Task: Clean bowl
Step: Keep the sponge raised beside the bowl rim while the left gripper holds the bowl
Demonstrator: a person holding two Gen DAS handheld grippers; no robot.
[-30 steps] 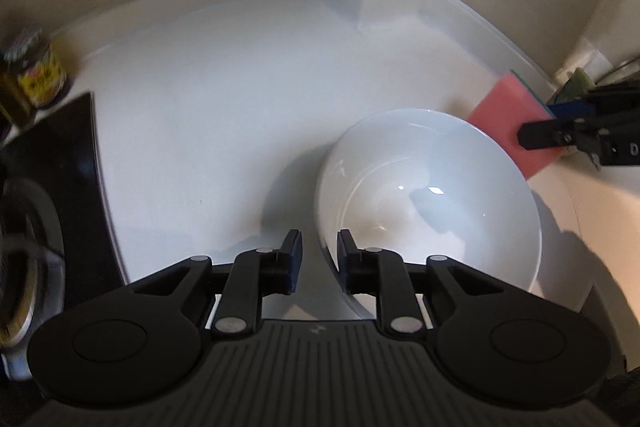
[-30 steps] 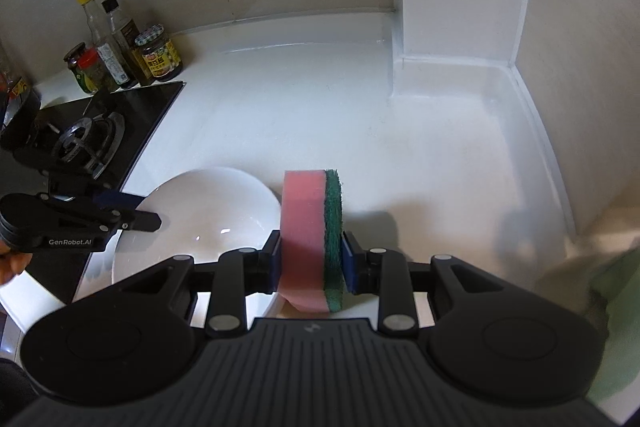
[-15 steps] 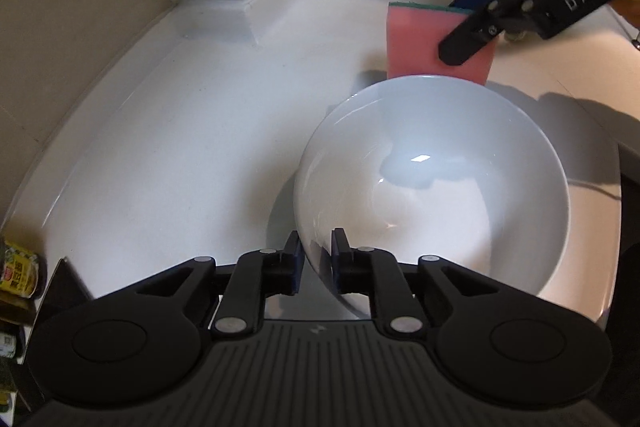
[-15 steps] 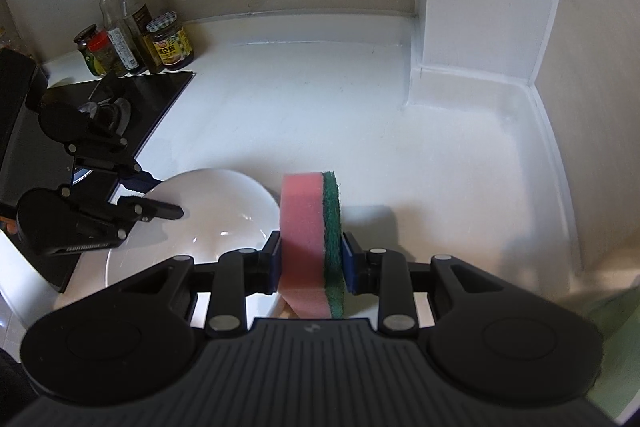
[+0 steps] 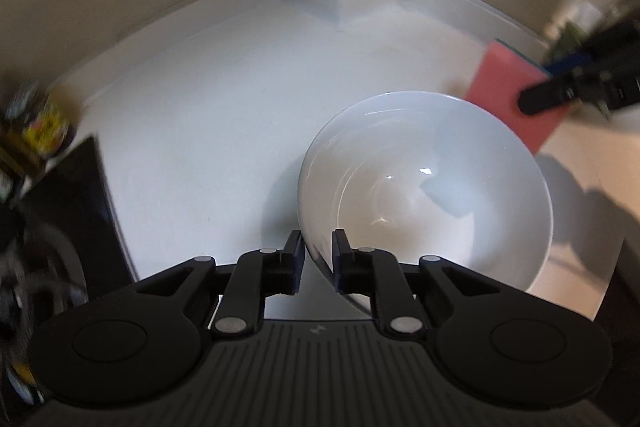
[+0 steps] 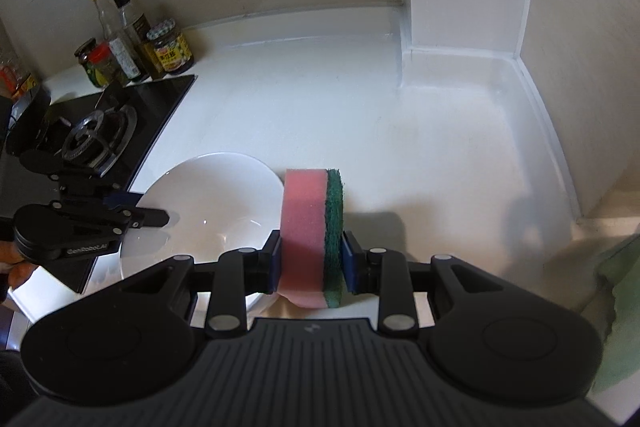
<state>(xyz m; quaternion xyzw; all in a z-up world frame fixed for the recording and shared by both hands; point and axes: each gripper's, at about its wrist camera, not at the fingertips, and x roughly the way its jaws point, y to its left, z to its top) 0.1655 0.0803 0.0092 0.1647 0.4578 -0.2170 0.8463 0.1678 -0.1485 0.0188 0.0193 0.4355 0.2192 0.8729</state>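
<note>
Left wrist view
Left gripper [image 5: 316, 257]: clamped on the near rim of the bowl [image 5: 432, 195].
Bowl: white, sitting on the white bench [image 5: 208, 115], next to the black stovetop [image 5: 76, 211].
Sponge [image 5: 516, 99]: pink, hanging just past the bowl's far rim.

Right wrist view
Right gripper [image 6: 312, 261]: squeezing the sponge [image 6: 310, 227], pink side left, green side right.
Bowl [image 6: 212, 203]: low left of the sponge, left gripper [image 6: 160, 217] on its rim.
Jars and bottles [image 6: 132, 47]: bunched behind the stovetop [image 6: 108, 131].

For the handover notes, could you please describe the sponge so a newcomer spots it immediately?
Start at the white countertop, right of the black stove. Beside the white bowl, the right gripper clamps the sponge: the only pink block, green scouring layer on one face.
</note>
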